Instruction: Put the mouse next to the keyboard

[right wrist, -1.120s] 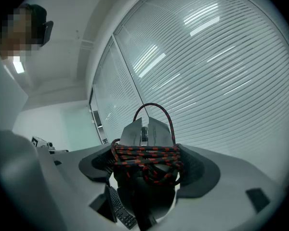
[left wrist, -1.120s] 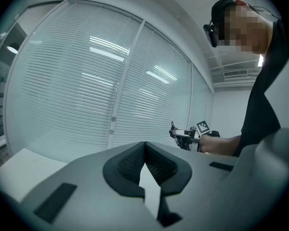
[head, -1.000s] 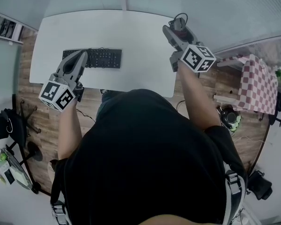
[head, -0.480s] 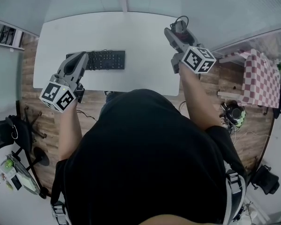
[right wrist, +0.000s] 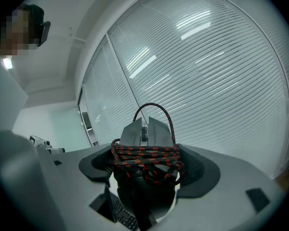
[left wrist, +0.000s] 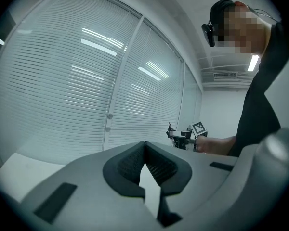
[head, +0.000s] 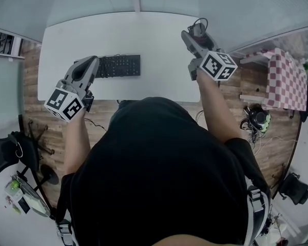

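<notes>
A black keyboard (head: 118,65) lies on the left half of the white table (head: 154,40). My left gripper (head: 89,64) hovers at the keyboard's left end, shut with nothing between its jaws (left wrist: 145,146). My right gripper (head: 194,34) is raised over the table's right rear corner, shut on a grey mouse (right wrist: 145,131) whose red-and-black braided cable (right wrist: 147,160) is wound around it. A sliver of the keyboard (right wrist: 120,214) shows below the mouse in the right gripper view. The mouse (head: 197,28) is well to the right of the keyboard.
A red-checked stool or box (head: 284,81) stands to the right of the table. Cables and a round device (head: 257,119) lie on the wooden floor there. A black chair base (head: 13,152) sits at the left. Window blinds (left wrist: 62,81) run behind the table.
The view has drifted slightly, so the table and keyboard appear a little further right and up. Both grippers hold nearly the same poses, the right one still carrying the mouse.
</notes>
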Tool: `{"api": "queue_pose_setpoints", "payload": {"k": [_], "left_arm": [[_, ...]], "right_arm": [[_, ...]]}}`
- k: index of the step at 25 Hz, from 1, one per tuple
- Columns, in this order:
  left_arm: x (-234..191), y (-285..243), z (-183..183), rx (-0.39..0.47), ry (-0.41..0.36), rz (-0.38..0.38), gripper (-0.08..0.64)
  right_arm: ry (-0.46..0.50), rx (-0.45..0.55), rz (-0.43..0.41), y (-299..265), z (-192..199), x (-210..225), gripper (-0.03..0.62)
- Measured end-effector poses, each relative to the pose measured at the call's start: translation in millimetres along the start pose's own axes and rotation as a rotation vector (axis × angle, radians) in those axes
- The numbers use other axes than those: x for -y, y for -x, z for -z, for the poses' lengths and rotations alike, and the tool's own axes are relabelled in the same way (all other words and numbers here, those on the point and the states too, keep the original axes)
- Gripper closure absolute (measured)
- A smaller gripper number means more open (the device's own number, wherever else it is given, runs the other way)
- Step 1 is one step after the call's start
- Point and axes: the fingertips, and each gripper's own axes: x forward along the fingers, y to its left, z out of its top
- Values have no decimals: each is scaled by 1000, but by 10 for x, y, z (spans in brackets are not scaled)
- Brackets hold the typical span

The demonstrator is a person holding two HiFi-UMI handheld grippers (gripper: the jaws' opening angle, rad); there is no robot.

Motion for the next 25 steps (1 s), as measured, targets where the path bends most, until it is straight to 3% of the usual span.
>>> {"api": "queue_pose_setpoints", "payload": {"k": [11, 25], "left_arm": [[-308, -42, -20, -17, 5, 29, 538], [-728, -132, 8, -36, 23, 51, 538]], "right_arm": [[-15, -18, 39, -228, 174, -4, 190], [-59, -98, 118, -570, 689, 255, 190]]}}
